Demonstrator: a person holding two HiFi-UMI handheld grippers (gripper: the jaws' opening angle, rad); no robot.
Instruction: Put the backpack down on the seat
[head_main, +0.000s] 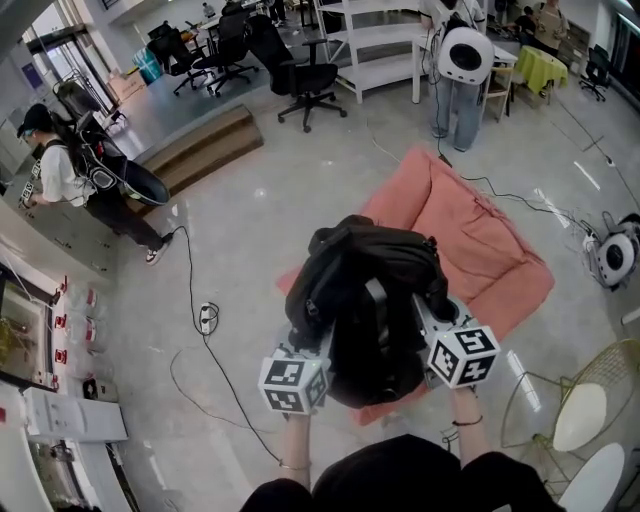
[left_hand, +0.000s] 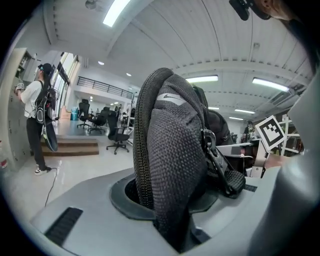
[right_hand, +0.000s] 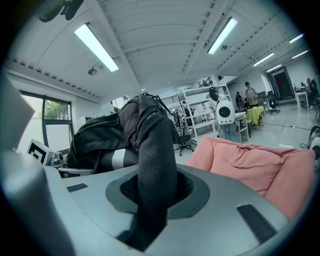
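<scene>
Centre-right of head view: pink seat, low, slumped. Black backpack held over its front edge, apparently not yet resting. Left gripper, right gripper each clamped on backpack fabric. Step: lowering. Next: ease onto cushion, release.

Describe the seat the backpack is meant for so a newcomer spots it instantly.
On the open grey floor in front of the white shelving unit, look beneath the black backpack. The seat is a low, slumped cushion chair lying directly on the floor. Unlike the black wheeled office chairs and the wire chair, it is soft and salmon-pink.
</scene>
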